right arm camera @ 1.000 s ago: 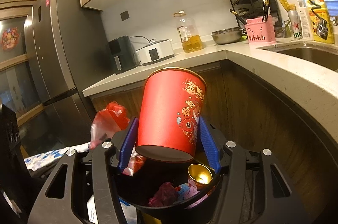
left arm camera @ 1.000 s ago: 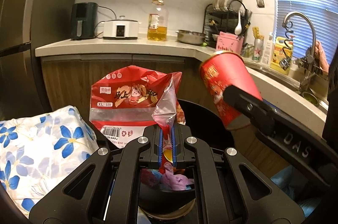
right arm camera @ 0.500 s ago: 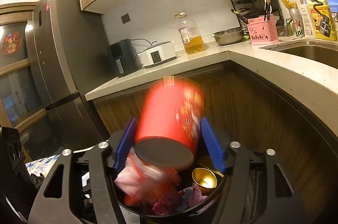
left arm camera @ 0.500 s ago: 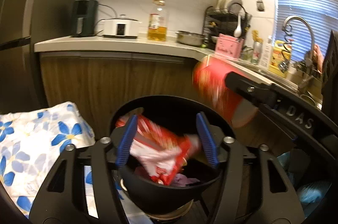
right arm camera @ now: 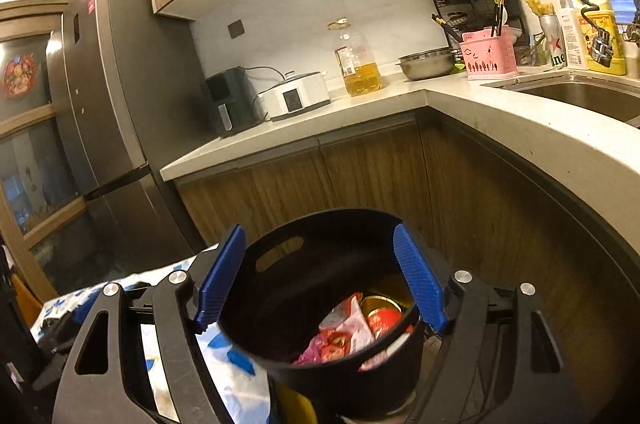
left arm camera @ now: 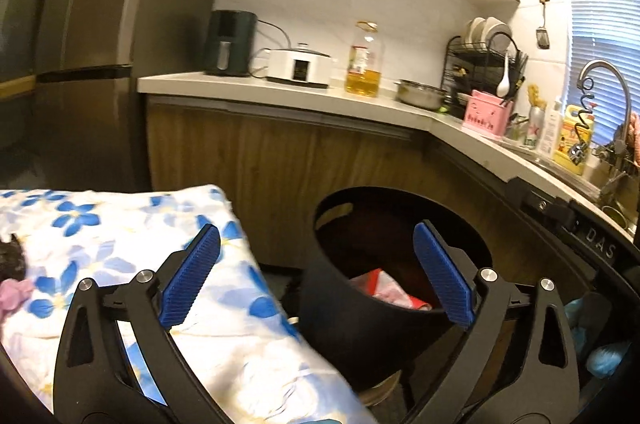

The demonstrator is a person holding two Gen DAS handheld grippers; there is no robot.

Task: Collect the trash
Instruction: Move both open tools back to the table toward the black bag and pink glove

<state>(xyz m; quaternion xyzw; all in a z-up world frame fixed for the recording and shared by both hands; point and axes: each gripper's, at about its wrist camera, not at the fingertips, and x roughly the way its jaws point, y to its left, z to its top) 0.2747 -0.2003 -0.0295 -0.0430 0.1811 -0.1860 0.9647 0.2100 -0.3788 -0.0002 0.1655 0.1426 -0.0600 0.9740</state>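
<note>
A black round trash bin [left arm camera: 360,320] stands on the floor by the wooden cabinets; it also shows in the right wrist view [right arm camera: 256,316]. Inside lie the red snack bag [left arm camera: 384,288], seen too in the right wrist view [right arm camera: 344,336], and the red cup [right arm camera: 382,316]. My left gripper [left arm camera: 316,276] is open and empty, over the edge between the floral cloth and the bin. My right gripper [right arm camera: 320,280] is open and empty, right above the bin's mouth. The right gripper's body [left arm camera: 592,236] shows at the right of the left wrist view.
A table with a blue-flowered white cloth [left arm camera: 120,264] stands left of the bin, with a pink scrap [left arm camera: 12,296] at its left edge. A fridge [right arm camera: 104,128] is at left. The counter [right arm camera: 360,108] holds an oil bottle [right arm camera: 358,64], appliances and a sink [right arm camera: 580,96].
Both grippers have opened. The red snack bag dropped from the left one and the red cup from the right one into the bin. The left gripper has swung left toward the table.
</note>
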